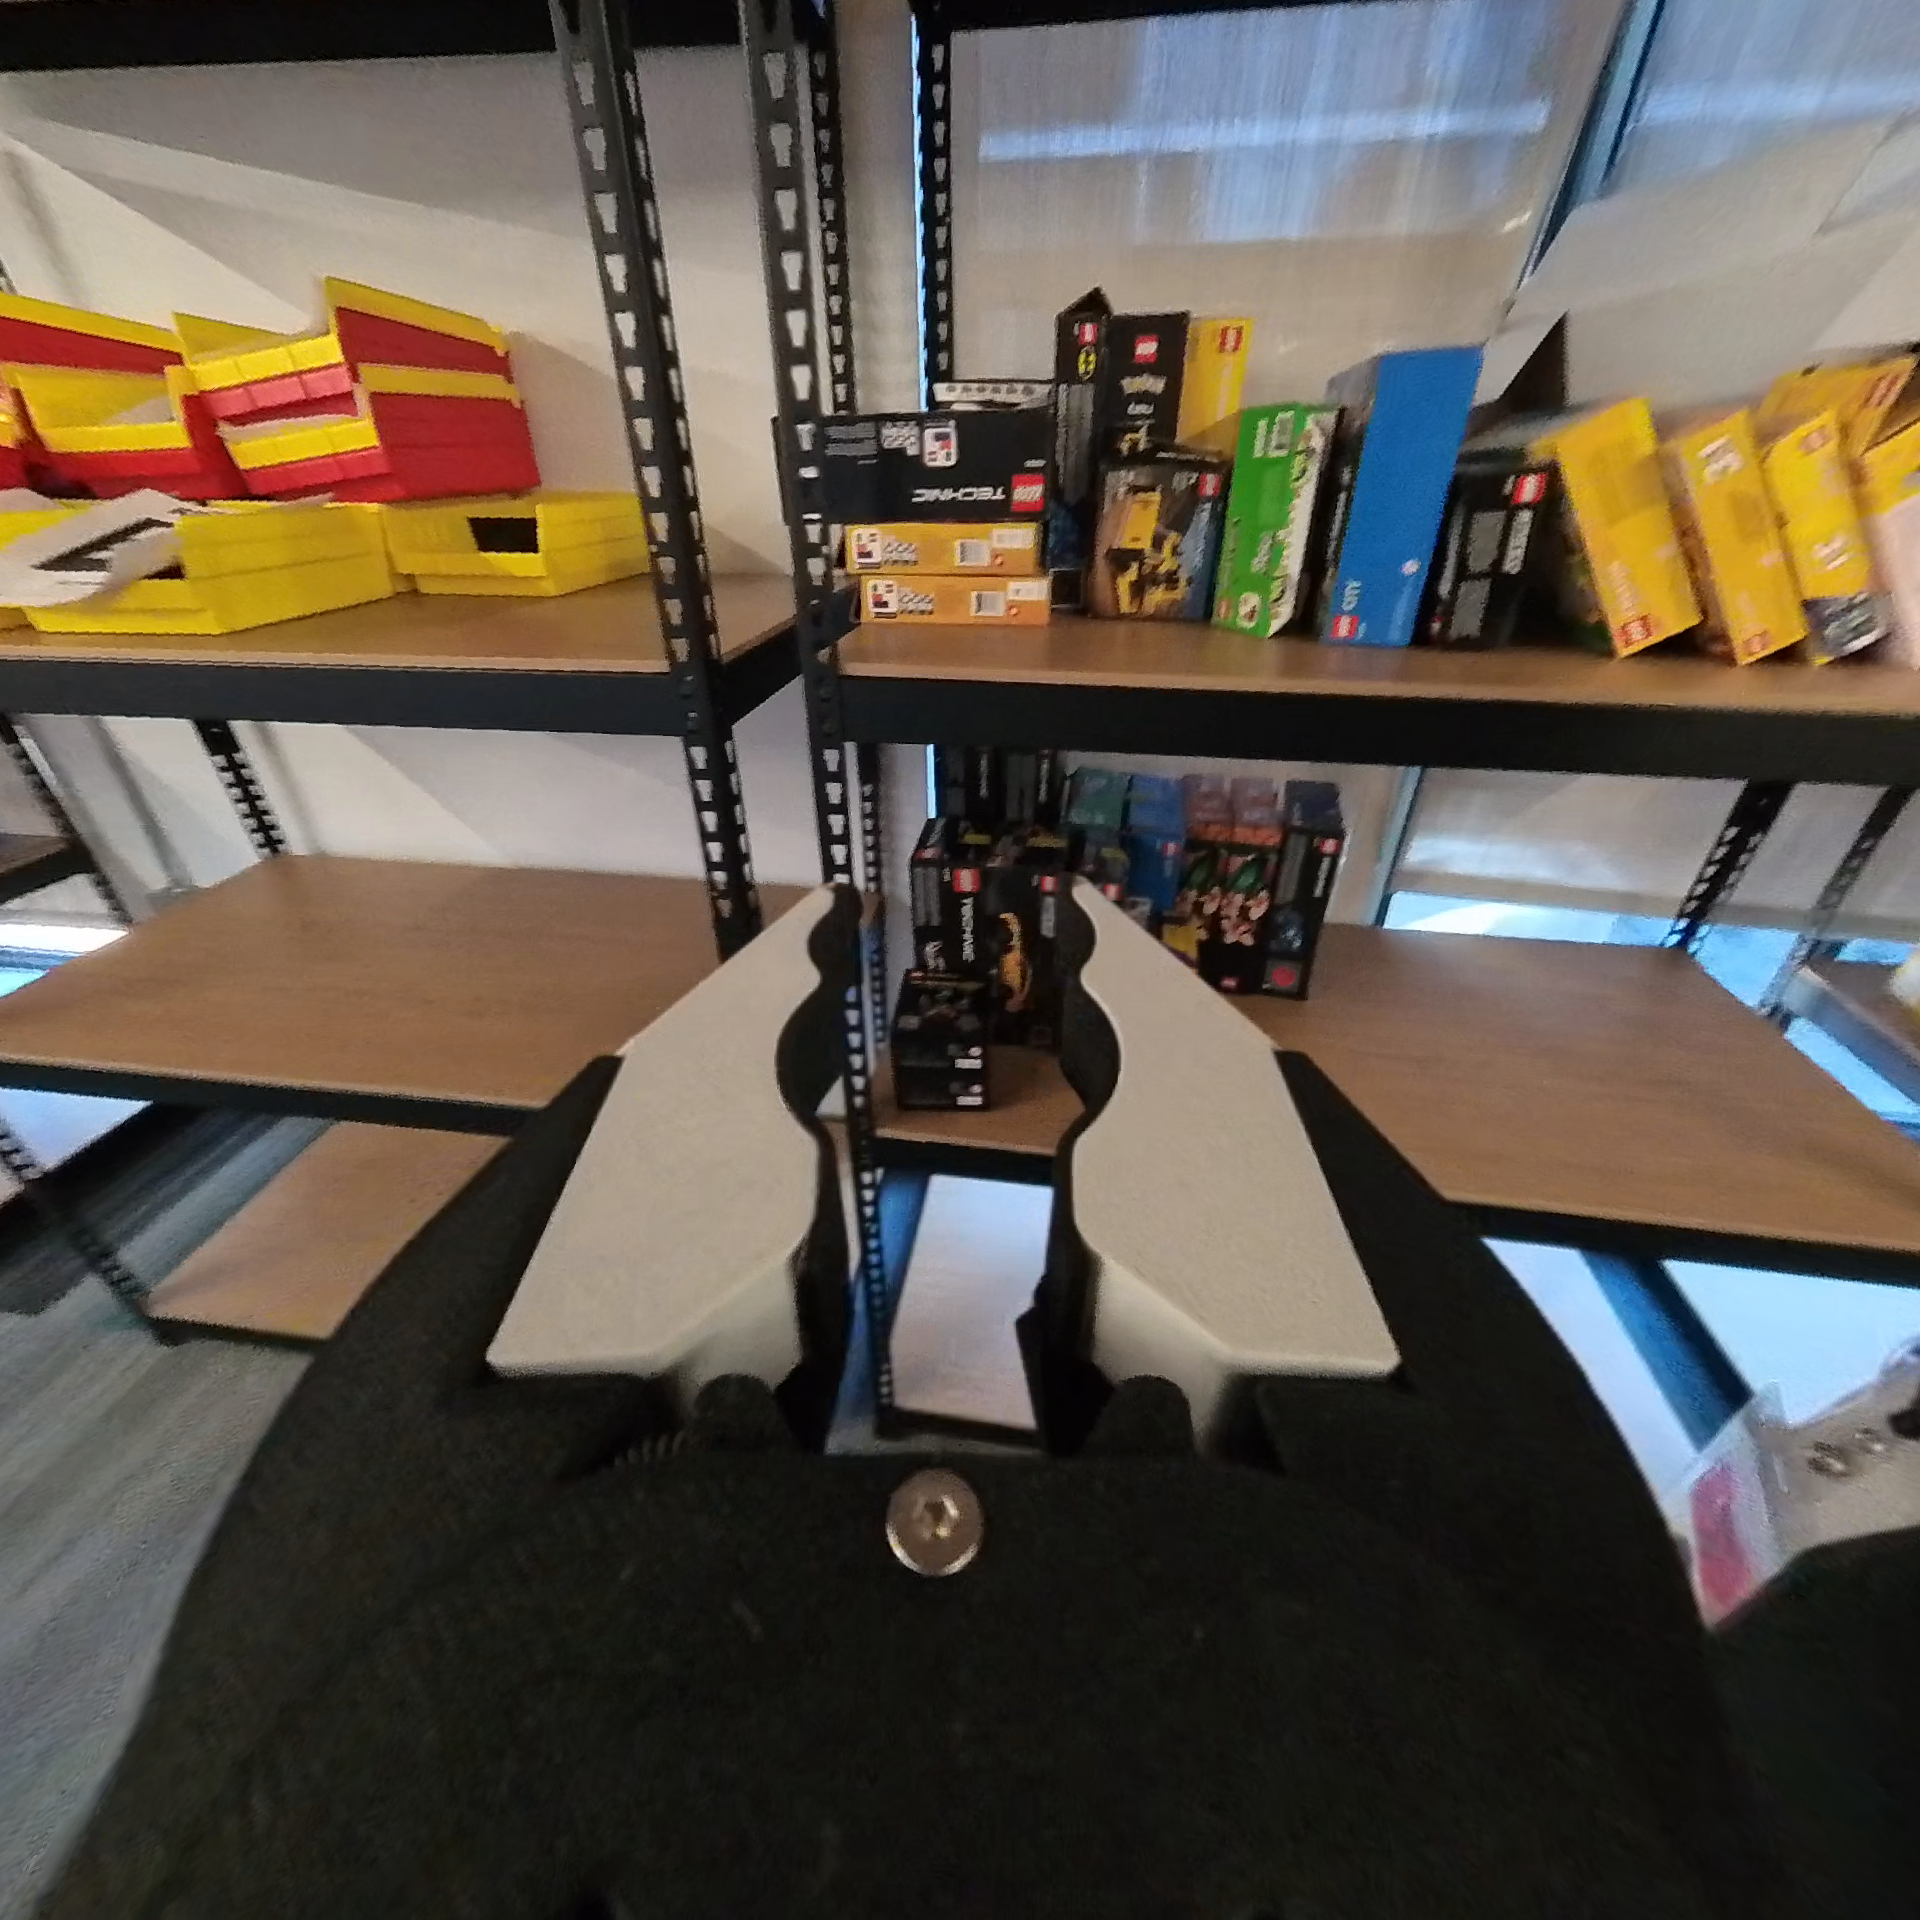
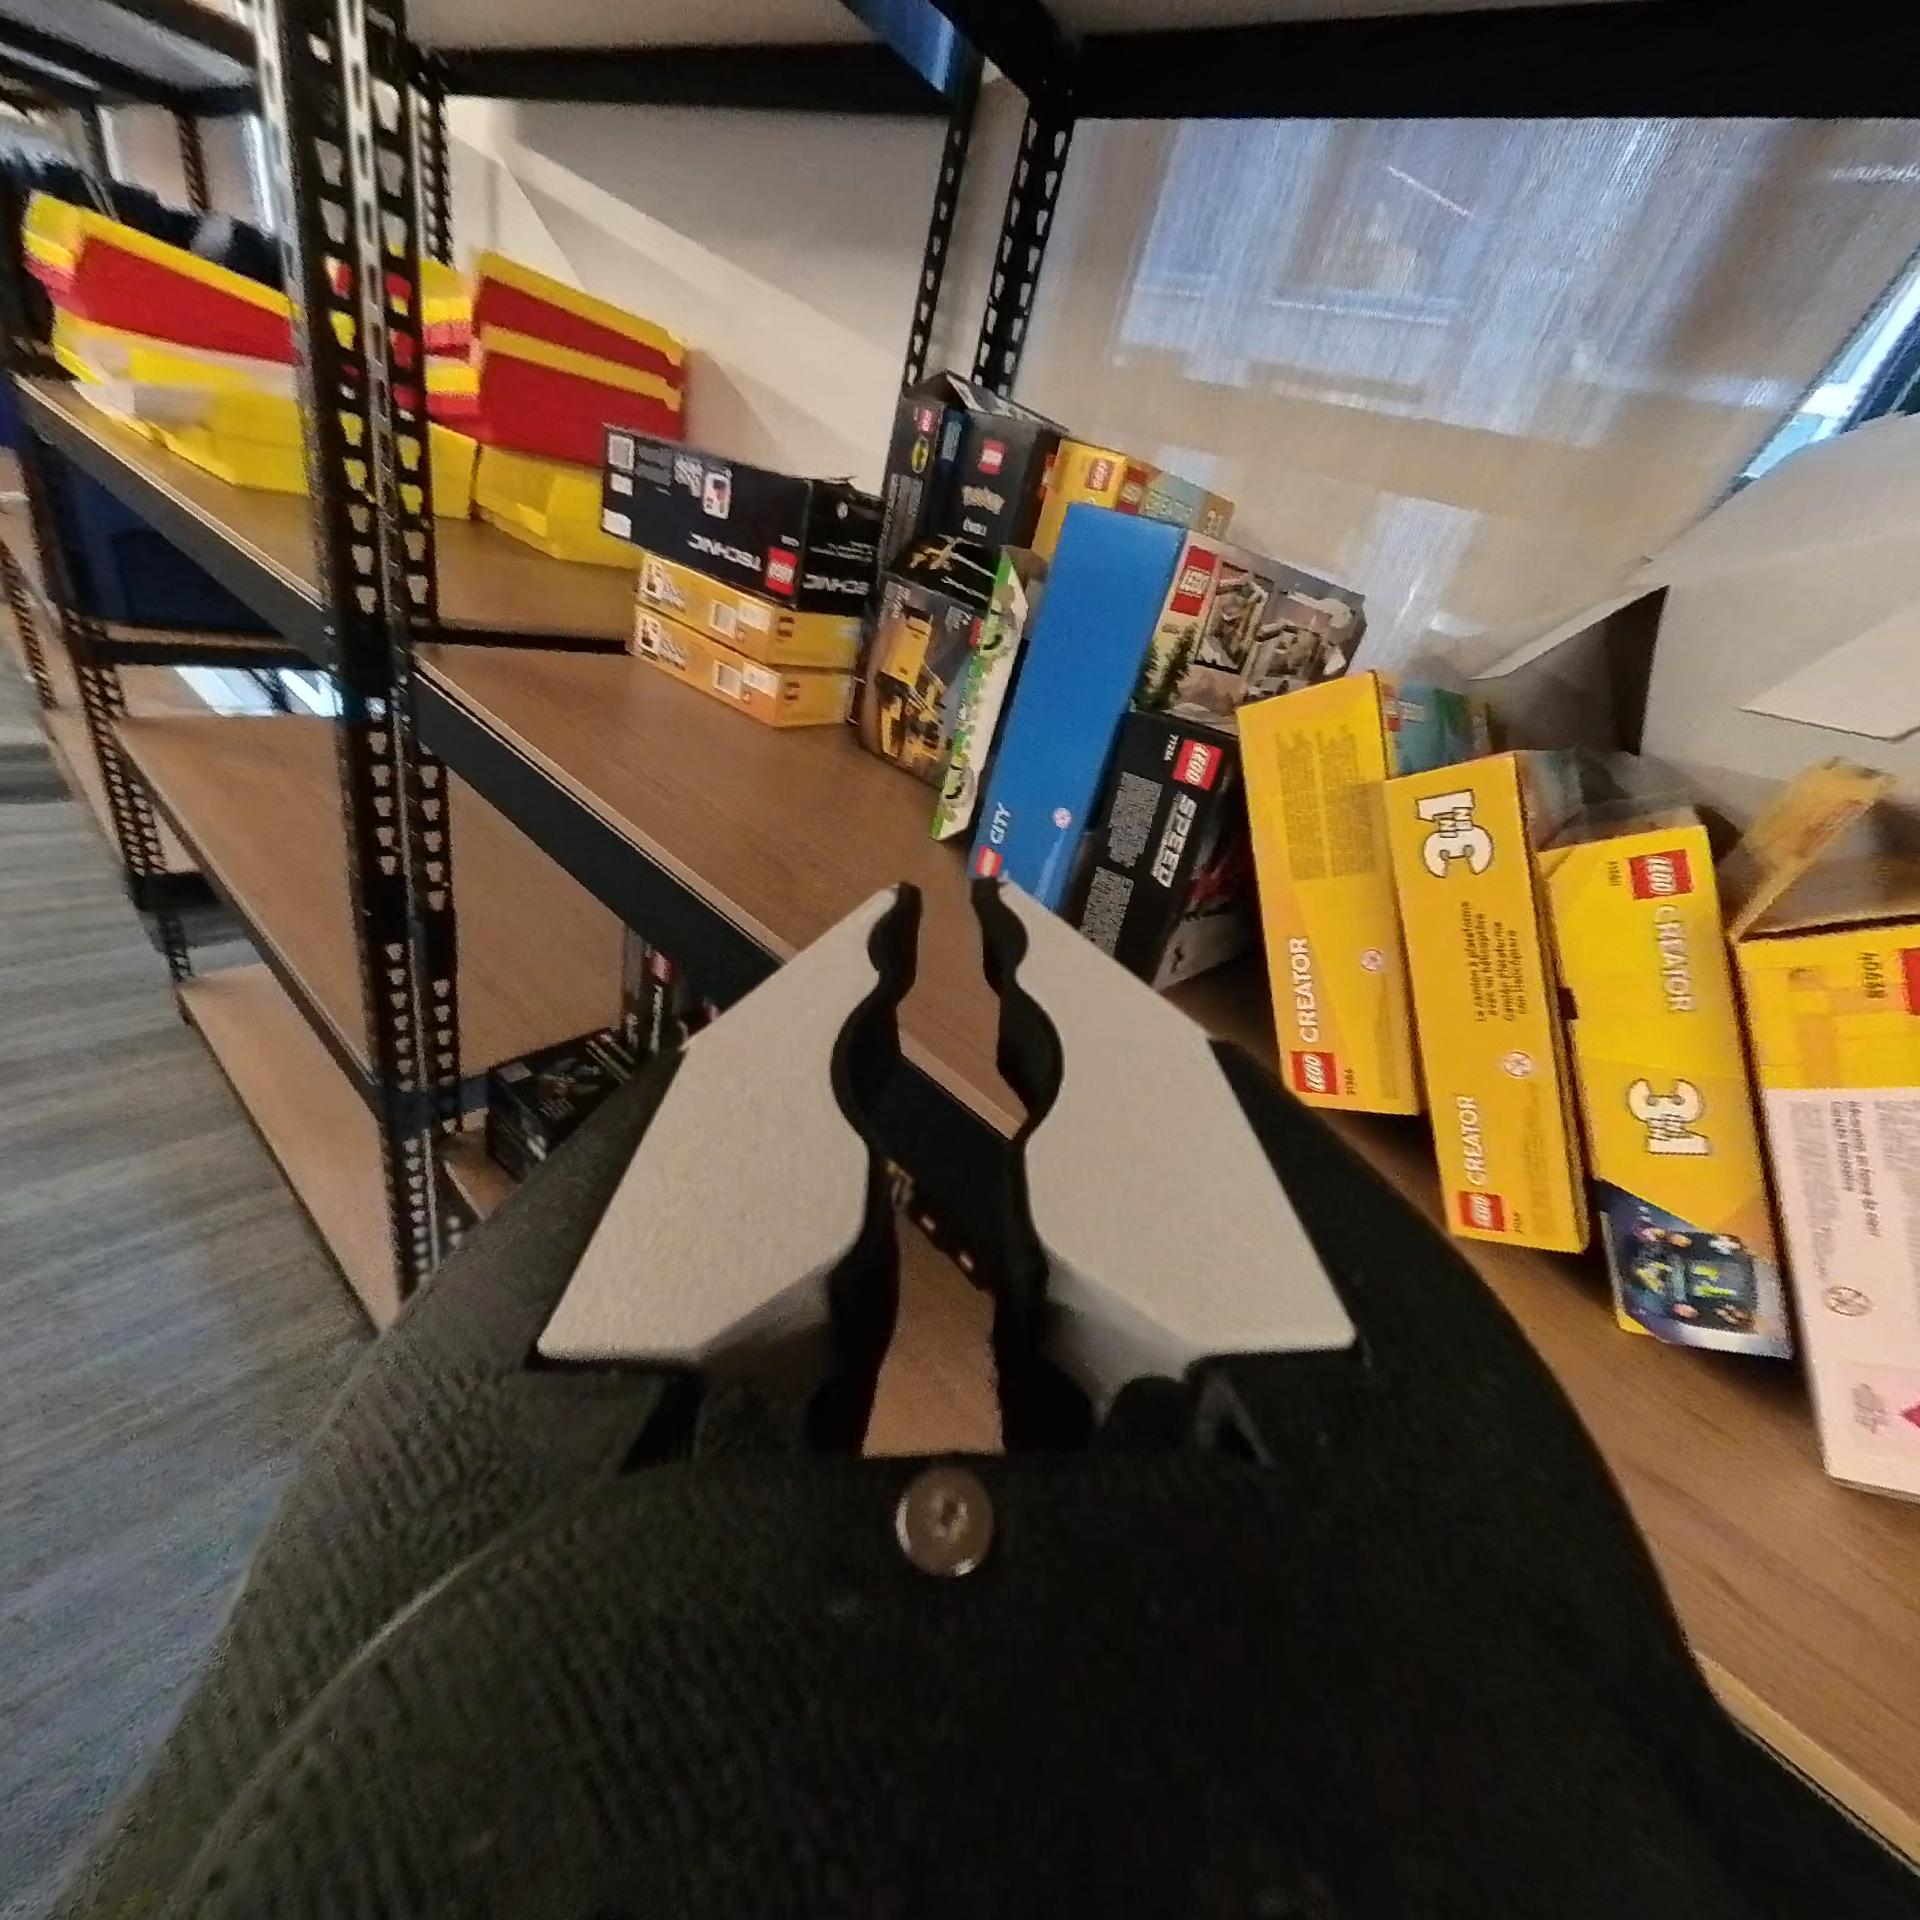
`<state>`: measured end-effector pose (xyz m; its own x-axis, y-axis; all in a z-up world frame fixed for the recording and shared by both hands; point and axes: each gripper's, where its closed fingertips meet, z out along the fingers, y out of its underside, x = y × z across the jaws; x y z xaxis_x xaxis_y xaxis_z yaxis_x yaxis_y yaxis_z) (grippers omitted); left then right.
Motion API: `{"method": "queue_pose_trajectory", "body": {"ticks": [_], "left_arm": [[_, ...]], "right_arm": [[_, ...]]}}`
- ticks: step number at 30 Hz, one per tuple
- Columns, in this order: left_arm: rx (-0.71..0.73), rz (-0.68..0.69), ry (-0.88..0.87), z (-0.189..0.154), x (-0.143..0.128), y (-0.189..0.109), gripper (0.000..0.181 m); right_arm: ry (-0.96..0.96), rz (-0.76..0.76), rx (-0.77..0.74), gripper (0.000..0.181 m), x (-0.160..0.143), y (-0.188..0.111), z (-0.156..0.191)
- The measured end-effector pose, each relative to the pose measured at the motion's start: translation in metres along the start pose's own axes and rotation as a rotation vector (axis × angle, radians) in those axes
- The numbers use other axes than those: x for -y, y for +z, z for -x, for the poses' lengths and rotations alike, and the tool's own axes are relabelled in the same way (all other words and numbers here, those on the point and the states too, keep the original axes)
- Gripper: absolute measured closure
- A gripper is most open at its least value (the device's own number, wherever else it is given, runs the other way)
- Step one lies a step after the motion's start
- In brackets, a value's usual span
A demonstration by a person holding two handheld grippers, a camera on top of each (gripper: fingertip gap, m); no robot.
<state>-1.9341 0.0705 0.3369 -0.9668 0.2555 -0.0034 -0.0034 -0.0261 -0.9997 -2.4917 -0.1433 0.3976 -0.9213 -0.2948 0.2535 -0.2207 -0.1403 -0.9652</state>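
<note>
In front of the black shelving rack (image 1: 665,436), nothing is held by either claw; nothing is seen lifted or mid-move. Left gripper (image 1: 961,914): jaws spread, empty, levelled at the rack's lower shelf (image 1: 364,977), aimed at the small black box (image 1: 940,1039) near its upright, not touching. Right gripper (image 2: 945,894): jaws parted only narrowly at the tips, empty, angled over the front edge of the rack's middle shelf (image 2: 665,769), nearest the leaning blue box (image 2: 1081,707) and black box (image 2: 1164,831). Yellow boxes (image 2: 1486,997) are leaned further right; red-yellow bins (image 1: 312,457) are stacked at the far left.
</note>
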Motion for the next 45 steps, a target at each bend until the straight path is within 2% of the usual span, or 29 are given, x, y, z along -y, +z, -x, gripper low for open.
{"method": "queue_pose_trajectory", "body": {"ticks": [7, 11, 16, 19, 21, 24, 28, 32, 39, 45], "left_arm": [[-0.039, 0.019, 0.020, 0.004, -0.007, 0.011, 0.147], [-0.059, 0.000, -0.006, 0.007, -0.008, 0.012, 0.147], [-0.089, 0.016, -0.070, 0.008, -0.025, 0.017, 0.148], [-0.100, 0.055, -0.102, 0.003, -0.036, 0.025, 0.147], [-0.127, 0.102, -0.086, -0.009, -0.044, 0.036, 0.147], [-0.140, 0.225, -0.051, -0.029, -0.060, 0.053, 0.142], [-0.122, 0.353, 0.029, -0.053, -0.077, 0.067, 0.140], [-0.116, 0.327, 0.027, -0.080, -0.072, 0.078, 0.141], [-0.107, 0.309, -0.059, -0.118, -0.069, 0.108, 0.141], [-0.102, 0.288, -0.111, -0.154, -0.071, 0.132, 0.139]], "right_arm": [[-0.139, 0.085, -0.088, 0.171, -0.005, -0.010, -0.005], [-0.158, 0.136, -0.121, 0.171, -0.009, -0.018, -0.010], [-0.164, 0.256, -0.156, 0.171, -0.024, -0.026, -0.018], [-0.087, 0.350, -0.111, 0.171, -0.044, -0.021, -0.008], [-0.048, 0.458, -0.063, 0.161, -0.066, -0.010, 0.010], [-0.097, 0.599, -0.057, 0.153, -0.096, 0.008, 0.025], [-0.067, 0.706, -0.028, 0.160, -0.128, 0.024, 0.034], [-0.066, 0.726, 0.027, 0.160, -0.140, 0.031, 0.026], [-0.095, 0.723, 0.093, 0.158, -0.144, 0.031, -0.010], [-0.085, 0.621, 0.220, 0.154, -0.140, 0.033, -0.026]]}}
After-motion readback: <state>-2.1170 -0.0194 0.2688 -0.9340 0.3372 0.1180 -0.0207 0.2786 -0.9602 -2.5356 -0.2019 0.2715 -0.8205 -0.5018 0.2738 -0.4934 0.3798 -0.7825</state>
